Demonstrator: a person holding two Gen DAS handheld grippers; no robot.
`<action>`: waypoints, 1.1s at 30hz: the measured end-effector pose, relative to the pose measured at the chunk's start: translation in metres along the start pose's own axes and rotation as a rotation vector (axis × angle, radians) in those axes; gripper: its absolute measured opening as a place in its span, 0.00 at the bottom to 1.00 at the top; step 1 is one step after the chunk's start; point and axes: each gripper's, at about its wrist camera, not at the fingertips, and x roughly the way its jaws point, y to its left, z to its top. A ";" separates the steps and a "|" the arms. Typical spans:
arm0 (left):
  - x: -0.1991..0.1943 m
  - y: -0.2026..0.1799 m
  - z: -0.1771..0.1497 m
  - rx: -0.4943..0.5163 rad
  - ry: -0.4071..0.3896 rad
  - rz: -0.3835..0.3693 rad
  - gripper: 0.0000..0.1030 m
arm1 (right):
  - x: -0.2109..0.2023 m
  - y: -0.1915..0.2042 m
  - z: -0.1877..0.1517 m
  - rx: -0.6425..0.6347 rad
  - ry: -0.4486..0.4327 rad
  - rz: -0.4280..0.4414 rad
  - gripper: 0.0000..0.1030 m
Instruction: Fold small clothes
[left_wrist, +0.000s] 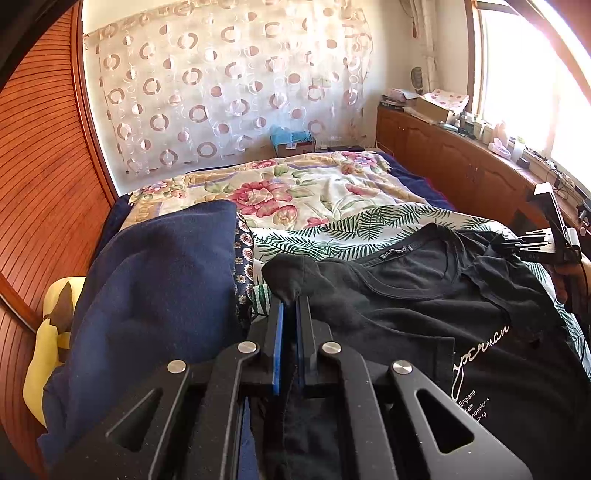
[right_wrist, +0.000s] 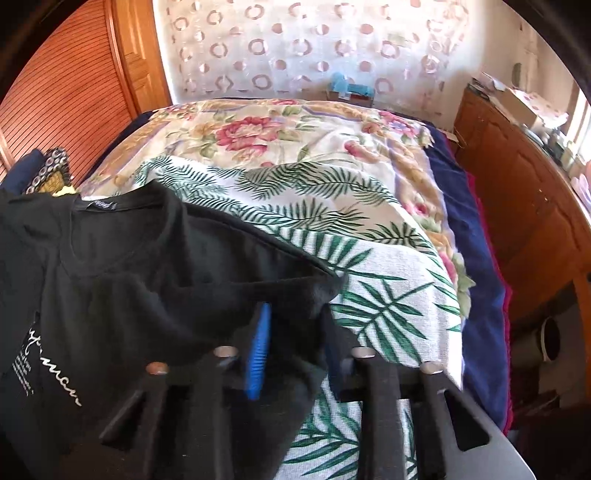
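A black T-shirt (left_wrist: 424, 310) with white script print lies on the leaf-print cloth on the bed, its collar toward the far end. My left gripper (left_wrist: 290, 306) is shut on the shirt's left sleeve, with black fabric pinched between the blue pads. My right gripper (right_wrist: 295, 314) has its jaws apart, with the shirt's right sleeve (right_wrist: 288, 280) draped between the fingers; the frame is motion-blurred. The right gripper also shows in the left wrist view (left_wrist: 535, 240) at the shirt's far right shoulder.
A dark blue blanket (left_wrist: 155, 295) is heaped to the left of the shirt, a yellow plush (left_wrist: 48, 350) beside it. A floral quilt (right_wrist: 288, 140) covers the far bed. A wooden cabinet (right_wrist: 524, 192) runs along the right, a slatted wooden door (left_wrist: 40, 192) on the left.
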 end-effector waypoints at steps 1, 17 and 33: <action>-0.002 -0.001 -0.001 0.002 -0.001 -0.004 0.07 | -0.001 0.003 -0.001 -0.017 -0.002 -0.002 0.10; -0.117 -0.013 -0.056 -0.031 -0.163 -0.074 0.07 | -0.140 0.035 -0.064 -0.068 -0.288 0.036 0.08; -0.233 -0.017 -0.179 -0.133 -0.215 -0.109 0.07 | -0.282 0.049 -0.261 -0.050 -0.322 0.148 0.08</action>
